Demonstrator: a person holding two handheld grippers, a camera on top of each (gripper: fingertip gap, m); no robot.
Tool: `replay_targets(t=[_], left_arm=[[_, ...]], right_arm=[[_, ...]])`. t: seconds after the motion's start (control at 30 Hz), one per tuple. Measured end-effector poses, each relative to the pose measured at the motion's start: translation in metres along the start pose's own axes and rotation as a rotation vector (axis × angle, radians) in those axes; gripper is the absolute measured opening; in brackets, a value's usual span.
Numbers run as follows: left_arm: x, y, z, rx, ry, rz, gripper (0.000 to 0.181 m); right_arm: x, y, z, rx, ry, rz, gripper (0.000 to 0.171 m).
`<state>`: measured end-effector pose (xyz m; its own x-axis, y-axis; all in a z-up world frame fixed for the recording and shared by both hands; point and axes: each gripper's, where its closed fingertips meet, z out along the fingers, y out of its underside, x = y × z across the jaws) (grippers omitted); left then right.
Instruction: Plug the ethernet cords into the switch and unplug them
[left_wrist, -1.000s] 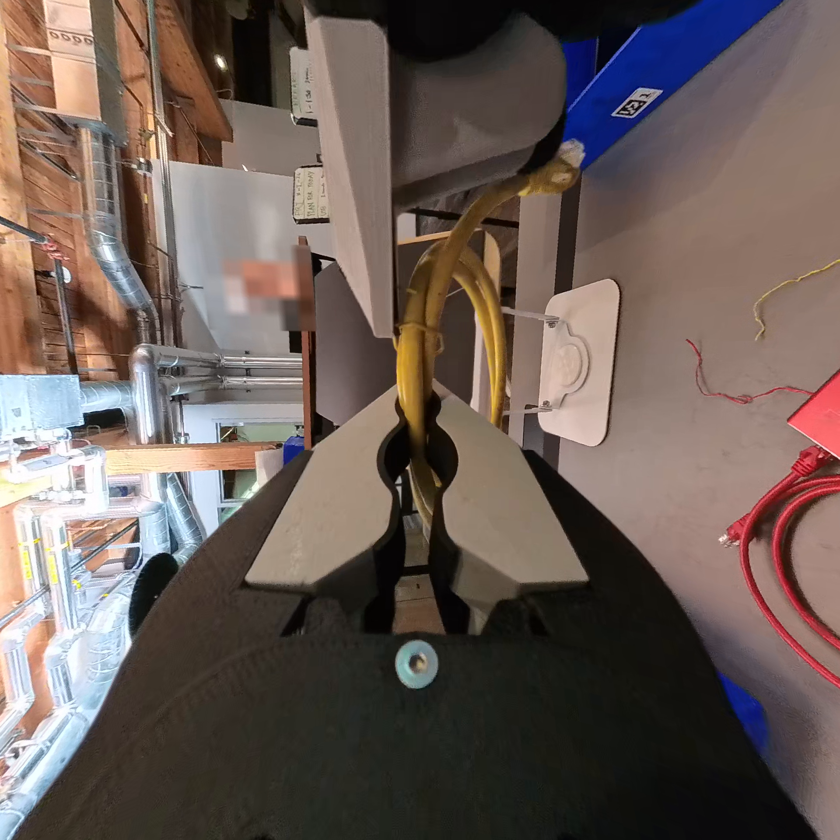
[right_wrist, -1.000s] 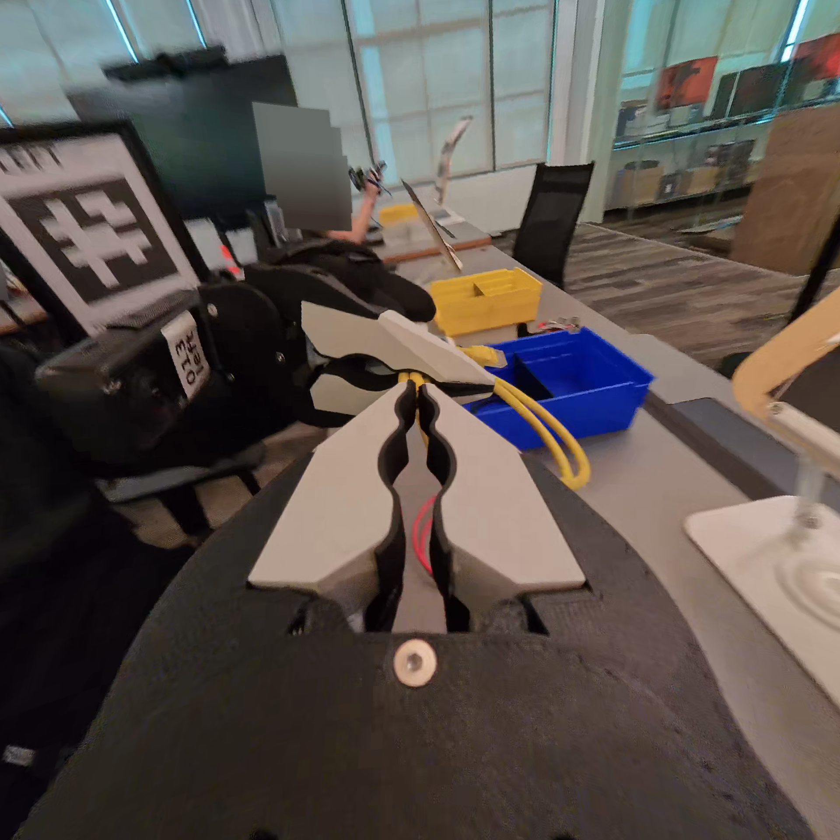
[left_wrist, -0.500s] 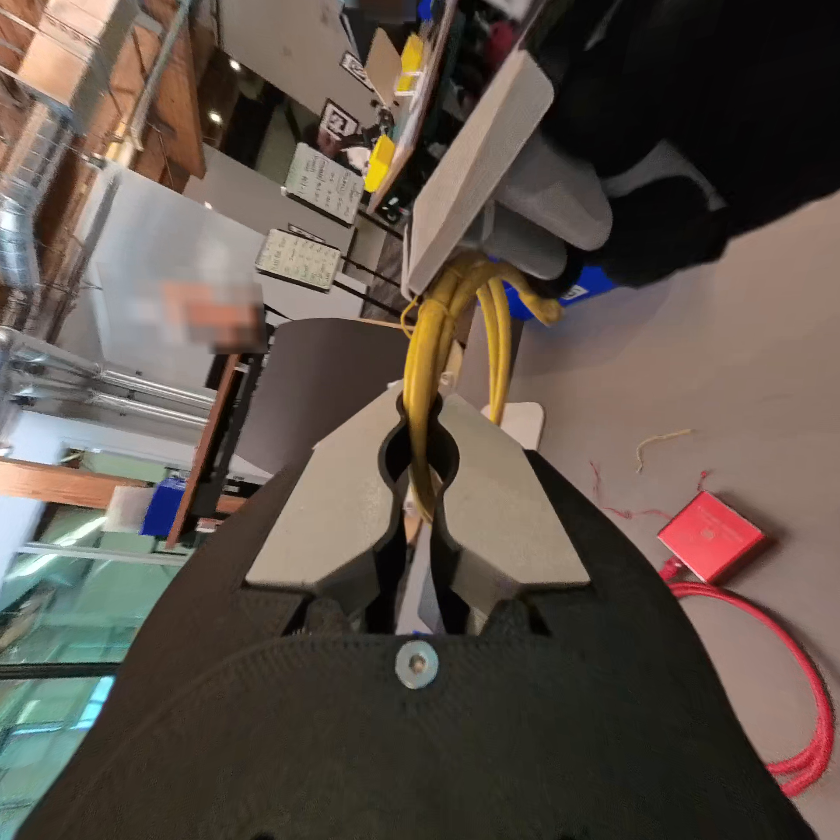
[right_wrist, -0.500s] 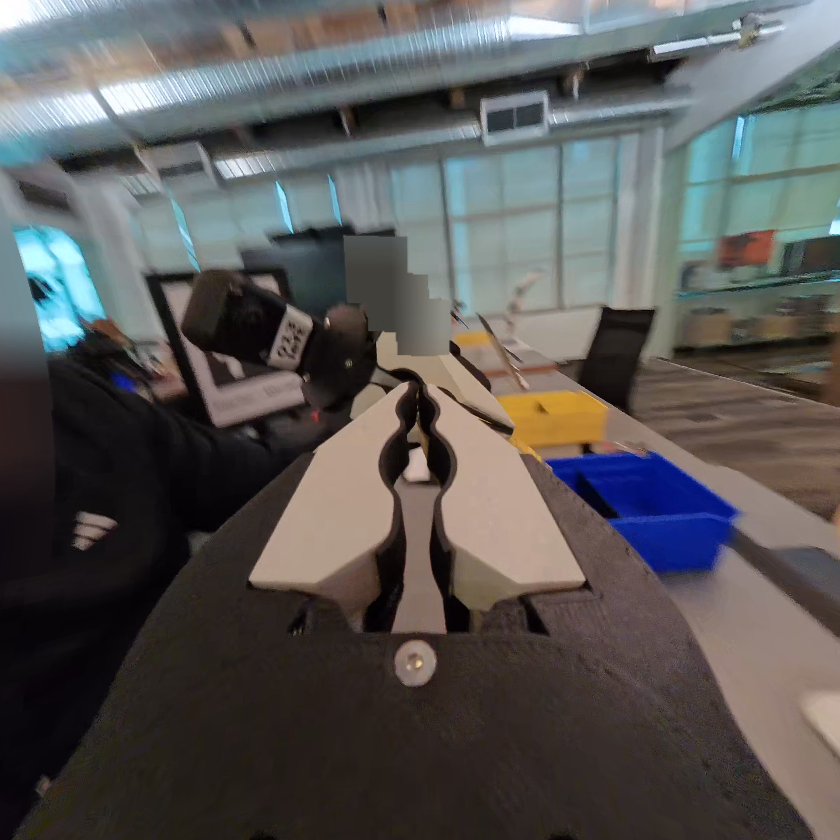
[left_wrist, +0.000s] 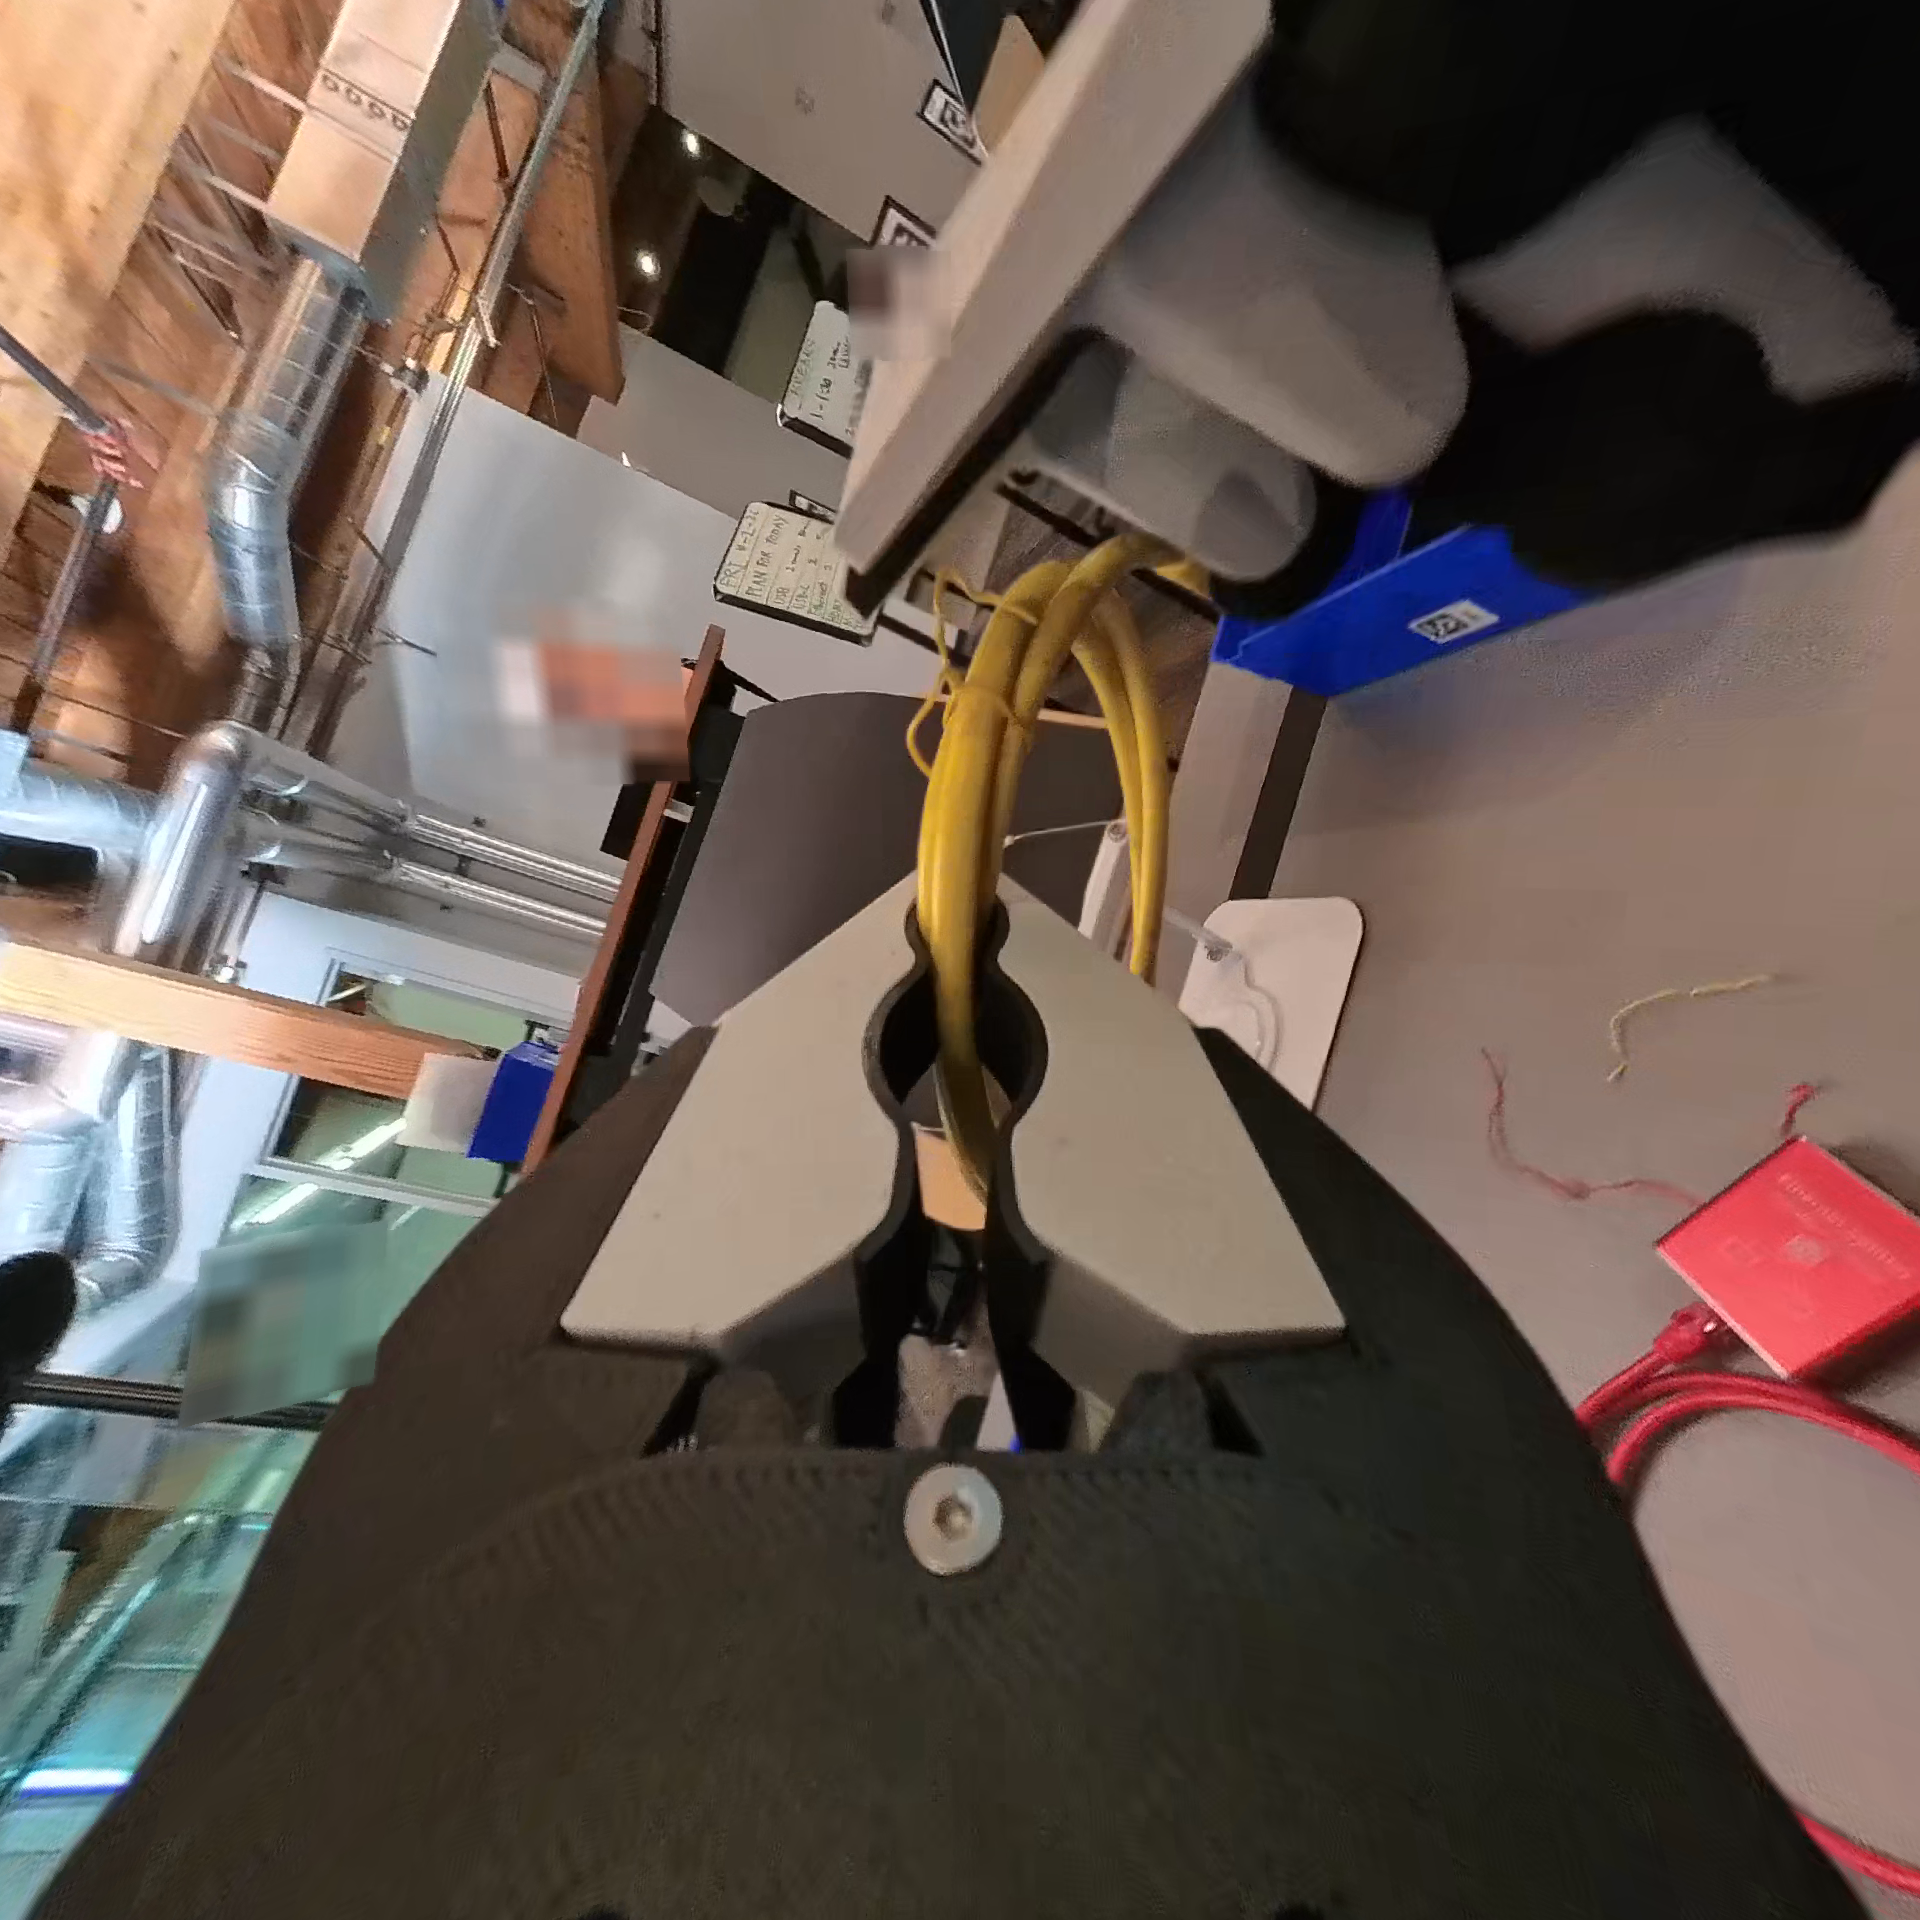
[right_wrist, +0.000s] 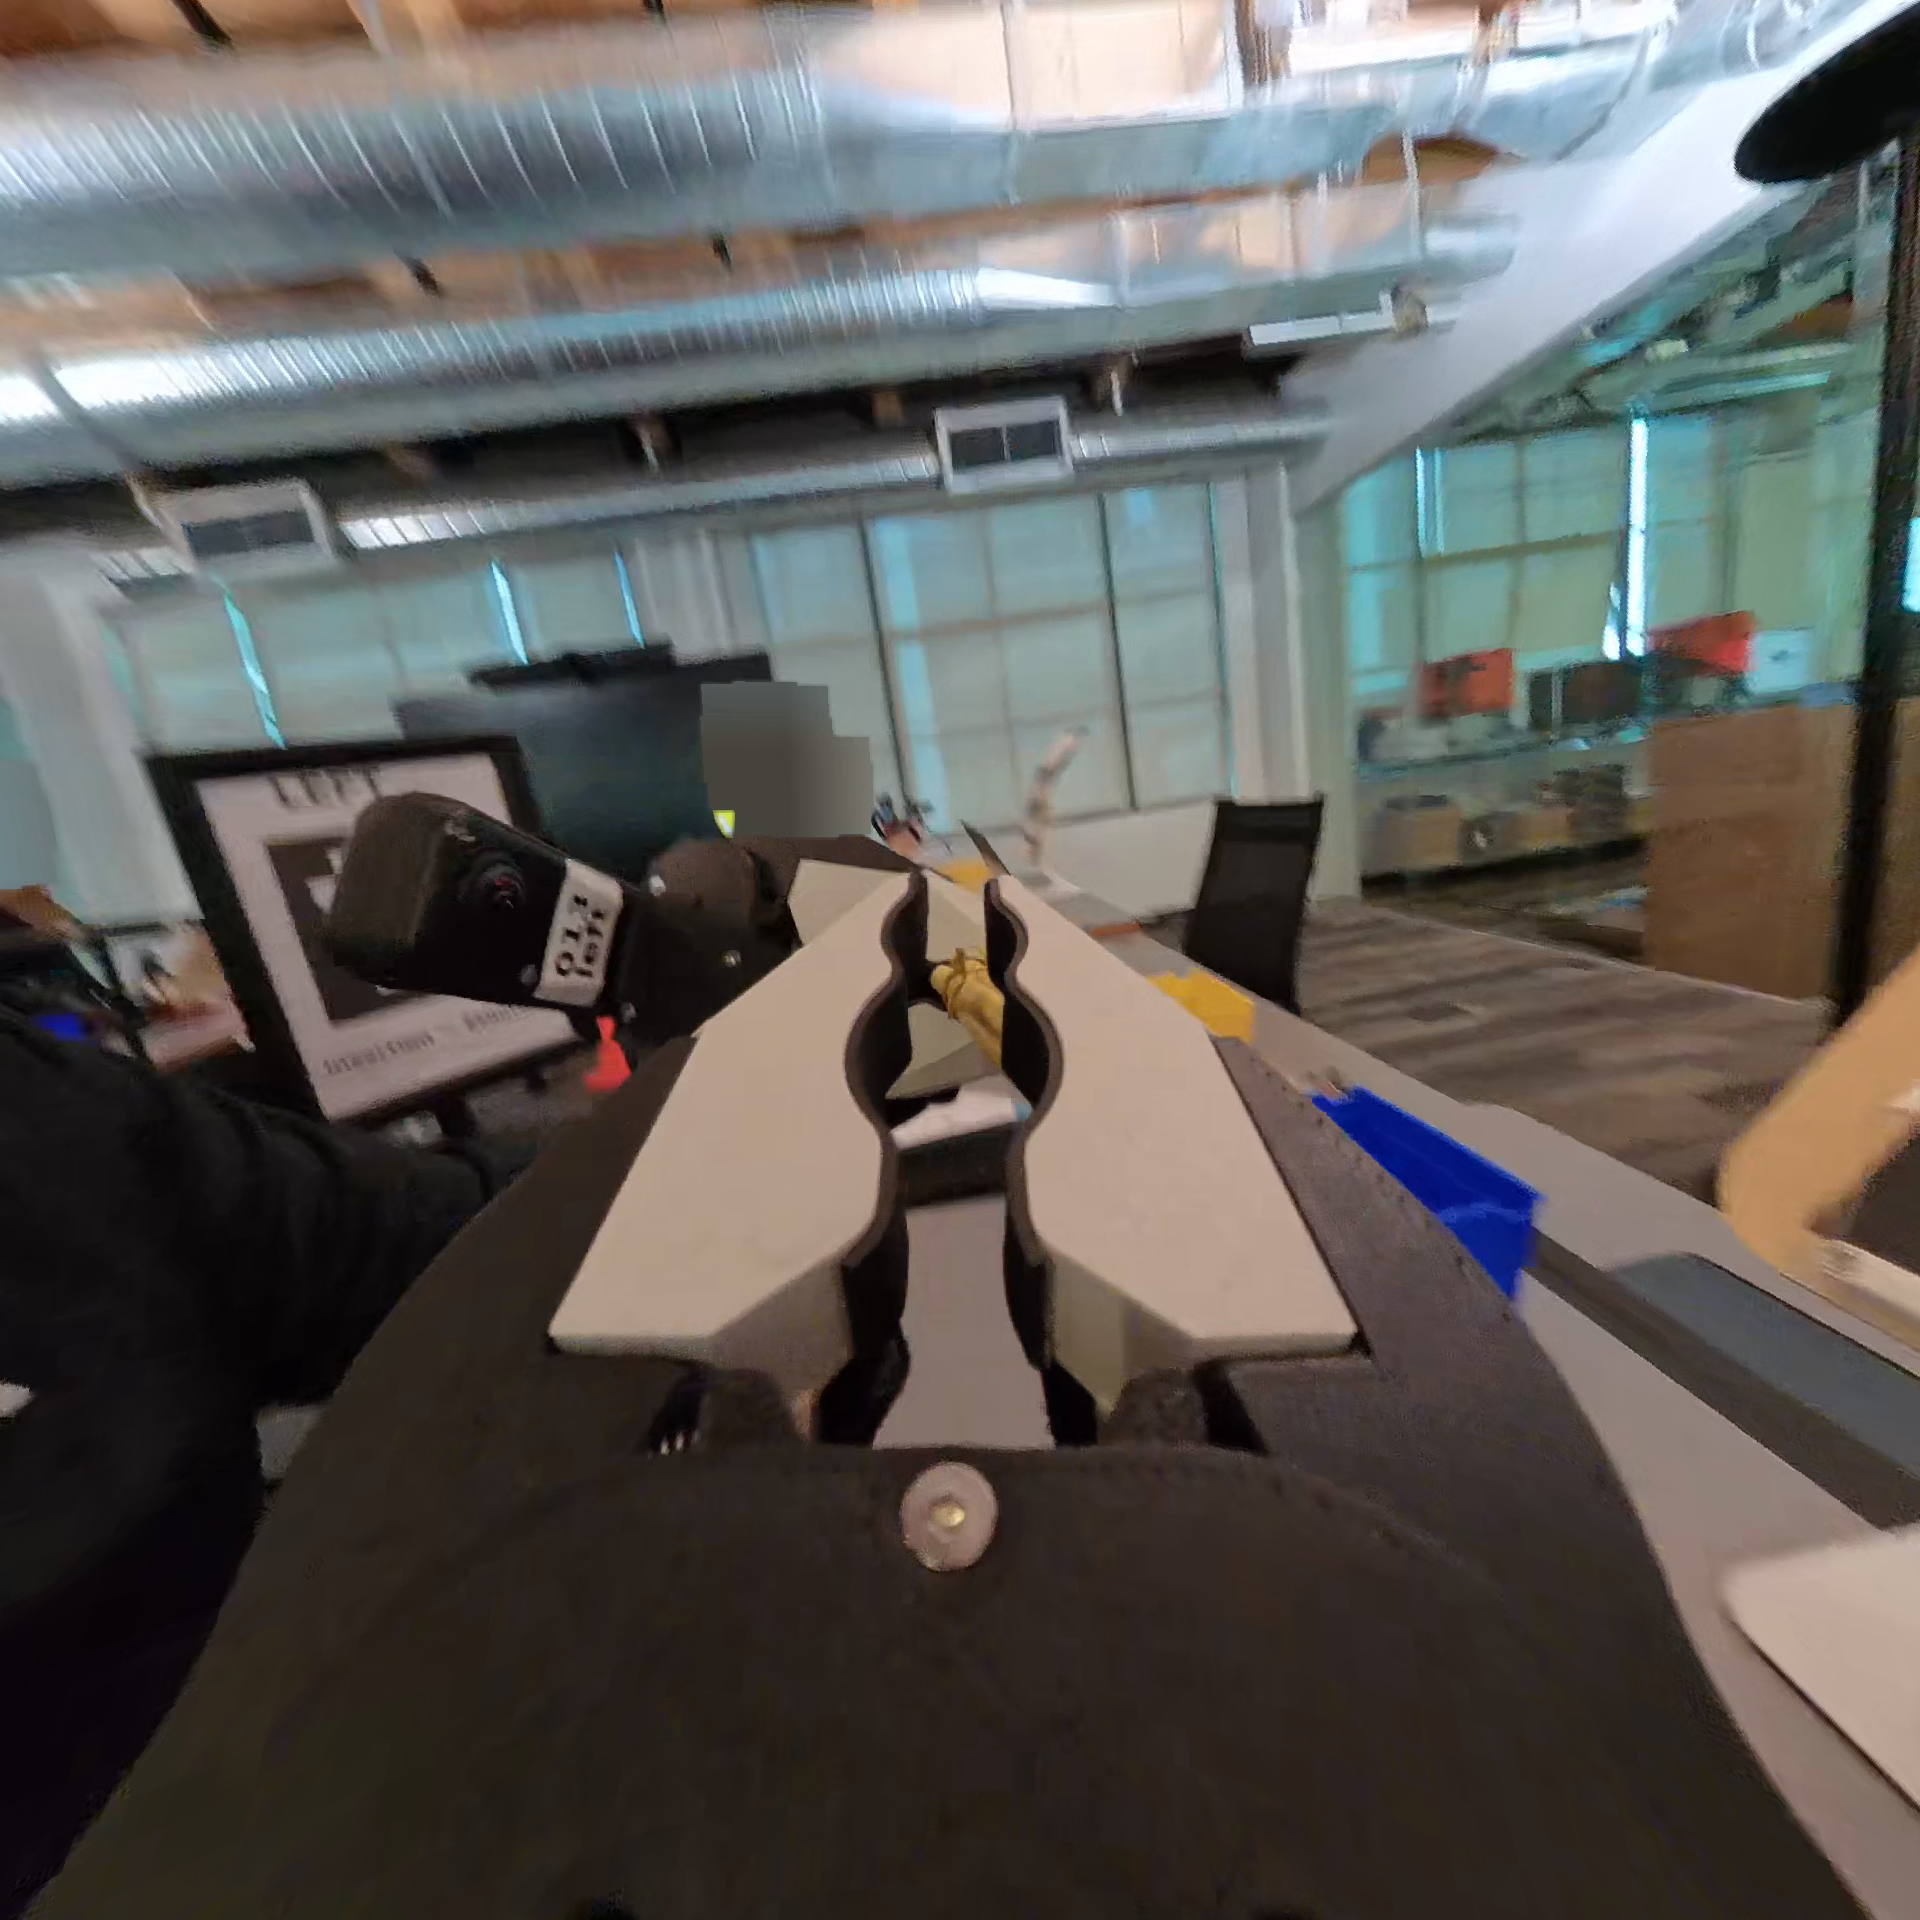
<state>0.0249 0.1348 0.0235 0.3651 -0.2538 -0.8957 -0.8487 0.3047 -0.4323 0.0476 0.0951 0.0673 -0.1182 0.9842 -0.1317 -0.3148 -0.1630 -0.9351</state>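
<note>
A coiled yellow ethernet cord (left_wrist: 961, 831) is clamped in the left gripper (left_wrist: 958, 914) above the grey table (left_wrist: 1558, 831). Its far end is met by the right gripper (right_wrist: 954, 891), jaws narrowly parted. The red switch (left_wrist: 1797, 1257) lies near, a red cord (left_wrist: 1704, 1392) attached.

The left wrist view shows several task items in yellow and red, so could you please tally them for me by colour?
Yellow: 1, the coiled yellow ethernet cord, gripped by the left gripper.
Red: 2, the red switch on the grey table and the red ethernet cord beside it.
Total: 3.
</note>
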Motion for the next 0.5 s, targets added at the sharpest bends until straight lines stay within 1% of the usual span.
replay_targets(t=[0.1, 0.17, 0.27, 0.37, 0.5], left_arm=[[0.004, 0.005, 0.000, -0.035, 0.002, 0.124, 0.000], [0.008, 0.005, 0.001, -0.042, 0.006, 0.193, 0.000], [0.013, 0.002, 0.002, -0.050, 0.009, 0.240, 0.000], [0.015, 0.003, 0.003, -0.084, -0.007, 0.304, 0.000], [0.020, 0.007, 0.006, -0.112, 0.002, 0.343, 0.000]], right_arm=[[0.002, 0.017, 0.000, -0.219, 0.089, -0.145, 0.015], [-0.001, 0.023, 0.000, -0.305, 0.117, -0.207, 0.011], [0.006, 0.035, -0.004, -0.421, 0.180, -0.228, 0.004], [0.007, 0.044, -0.007, -0.486, 0.183, -0.208, 0.002], [0.010, 0.051, -0.012, -0.561, 0.217, -0.241, 0.001]])
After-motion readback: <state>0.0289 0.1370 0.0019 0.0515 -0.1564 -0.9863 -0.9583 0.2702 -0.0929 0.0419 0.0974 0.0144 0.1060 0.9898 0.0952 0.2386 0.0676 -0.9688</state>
